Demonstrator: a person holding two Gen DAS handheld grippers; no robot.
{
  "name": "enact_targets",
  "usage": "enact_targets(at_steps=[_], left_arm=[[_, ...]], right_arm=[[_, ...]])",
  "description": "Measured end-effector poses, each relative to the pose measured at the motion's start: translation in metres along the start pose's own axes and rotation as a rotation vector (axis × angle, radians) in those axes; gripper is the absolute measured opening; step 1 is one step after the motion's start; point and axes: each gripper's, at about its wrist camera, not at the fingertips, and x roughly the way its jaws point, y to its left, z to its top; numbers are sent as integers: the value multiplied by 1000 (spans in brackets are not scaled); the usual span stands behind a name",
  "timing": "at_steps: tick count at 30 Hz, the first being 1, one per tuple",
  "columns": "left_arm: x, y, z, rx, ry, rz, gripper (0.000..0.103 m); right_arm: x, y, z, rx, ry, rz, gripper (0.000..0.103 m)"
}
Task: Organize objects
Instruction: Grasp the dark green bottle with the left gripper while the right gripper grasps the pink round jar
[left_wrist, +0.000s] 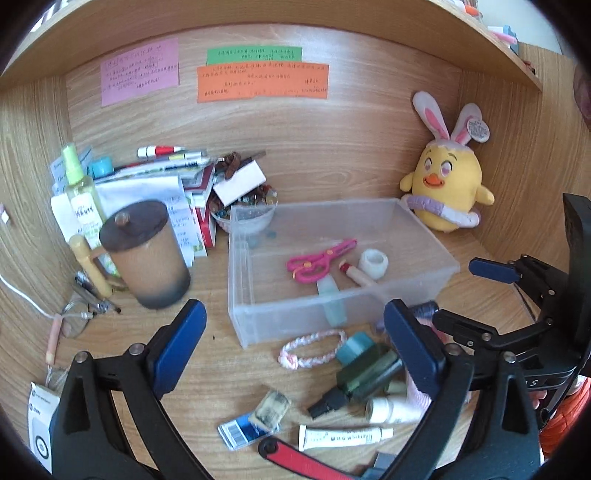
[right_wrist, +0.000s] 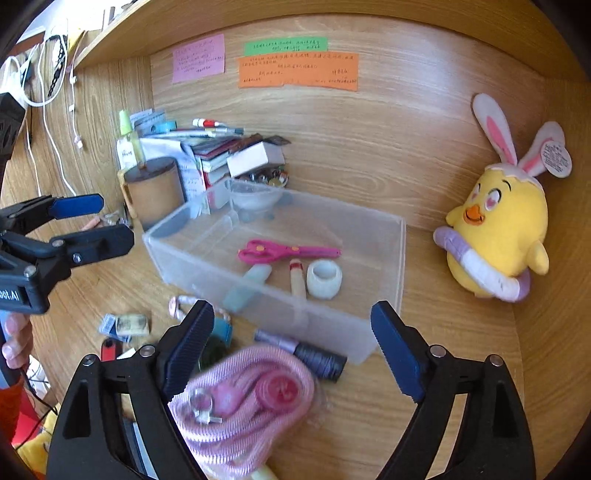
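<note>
Nearest the cameras, the left gripper (left_wrist: 295, 343) and the right gripper (right_wrist: 291, 347) both stand with jaws wide and hold nothing. Just under the right one lies a pink mesh pouch (right_wrist: 243, 406), with a dark tube (right_wrist: 310, 354) beside it on the bench (right_wrist: 424, 387). Farther on, the clear plastic bin (left_wrist: 266, 317) sits mid-bench holding pink scissors (left_wrist: 319, 260) and a white tape roll (left_wrist: 373, 263). Beyond, a yellow plush chick (right_wrist: 495, 236) leans in the right corner; a lidded brown mug (left_wrist: 147, 254) stands left.
</note>
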Motion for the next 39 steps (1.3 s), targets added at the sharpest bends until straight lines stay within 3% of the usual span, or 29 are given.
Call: enact_targets(at_steps=[7,12,14,18,24,35,39], left_arm=[[16,-2,-45,-6,113,-12,98],[15,-9,-65,-2,136,-21,98],[11,-11,-68,2,128,-25,98],[5,-15,-68,18,110,-52,98],[15,-26,-58,97,108,-70,98],[66,-29,-49,137,243,-139,97],[75,-41,-49,181,267,-154,84]], right_arm=[[6,1,-38,83,84,65,85],[9,-2,-47,89,63,35,83],[10,-7,-46,100,62,46,77],[19,-15,-42,122,86,86,48],[36,-20,-42,151,125,156,32],[36,-22,-43,144,114,168,32],[33,-24,-44,138,114,167,32]])
